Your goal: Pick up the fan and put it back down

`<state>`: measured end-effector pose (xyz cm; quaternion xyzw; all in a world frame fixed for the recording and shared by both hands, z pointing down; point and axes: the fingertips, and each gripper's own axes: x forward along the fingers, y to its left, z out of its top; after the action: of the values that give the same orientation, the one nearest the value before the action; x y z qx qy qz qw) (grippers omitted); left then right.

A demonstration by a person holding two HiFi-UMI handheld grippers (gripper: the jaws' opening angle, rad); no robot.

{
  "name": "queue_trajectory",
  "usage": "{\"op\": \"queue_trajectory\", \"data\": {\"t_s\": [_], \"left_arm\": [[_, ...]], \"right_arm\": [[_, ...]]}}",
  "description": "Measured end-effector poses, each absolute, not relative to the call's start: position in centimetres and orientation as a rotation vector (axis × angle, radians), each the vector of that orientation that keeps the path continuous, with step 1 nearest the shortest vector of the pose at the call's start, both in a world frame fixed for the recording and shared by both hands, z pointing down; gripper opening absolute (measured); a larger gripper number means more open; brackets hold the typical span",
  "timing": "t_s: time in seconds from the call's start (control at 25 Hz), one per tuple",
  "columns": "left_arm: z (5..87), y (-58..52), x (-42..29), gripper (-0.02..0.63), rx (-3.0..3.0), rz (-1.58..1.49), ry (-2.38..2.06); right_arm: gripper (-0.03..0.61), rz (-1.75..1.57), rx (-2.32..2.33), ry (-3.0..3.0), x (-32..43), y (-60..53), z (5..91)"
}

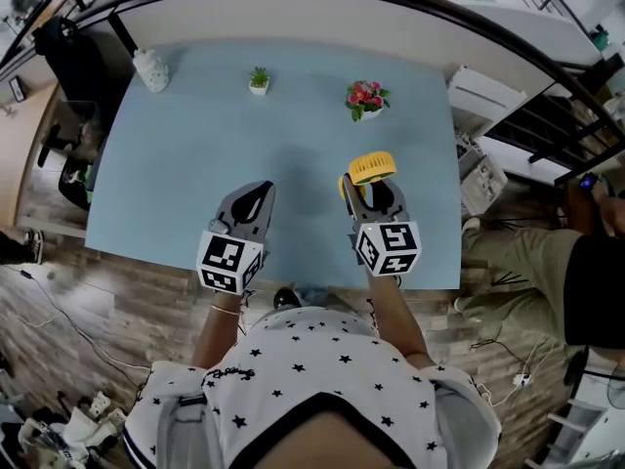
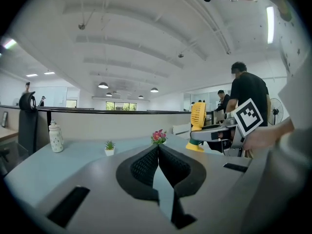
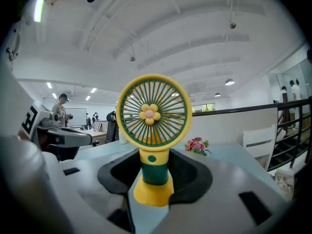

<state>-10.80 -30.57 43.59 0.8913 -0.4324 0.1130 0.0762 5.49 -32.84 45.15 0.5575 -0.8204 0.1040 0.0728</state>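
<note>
**Fan gripped by the neck on the table's right half**

The right gripper [image 3: 154, 167] has its jaws partly spread and closed on the green neck of the fan [image 3: 152, 112], just above the yellow foot. That looks a sensible hold to me: it keeps the fan upright and the grille untouched. The fan is right of the middle of the table [image 1: 176, 164], between the far and near edges. Whether its foot bears on the top I can't tell. The left gripper [image 2: 158, 149] hangs beside it, jaws together on nothing.

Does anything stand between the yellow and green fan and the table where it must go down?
Nothing visible does. The right gripper holds the yellow and green fan, bare light blue table beneath; the pink flower pot stands farther back.
</note>
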Motion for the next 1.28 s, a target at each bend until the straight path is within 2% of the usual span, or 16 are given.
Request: {"op": "queue_trajectory", "data": {"t_s": [1.28], "left_arm": [[45.1,-32.6,-15.6,0.028,2.506,0.463,-1.479]], "right_arm": [[0.173,0.409,1.506,-2.365,2.7,-37.9,56.3]]}}
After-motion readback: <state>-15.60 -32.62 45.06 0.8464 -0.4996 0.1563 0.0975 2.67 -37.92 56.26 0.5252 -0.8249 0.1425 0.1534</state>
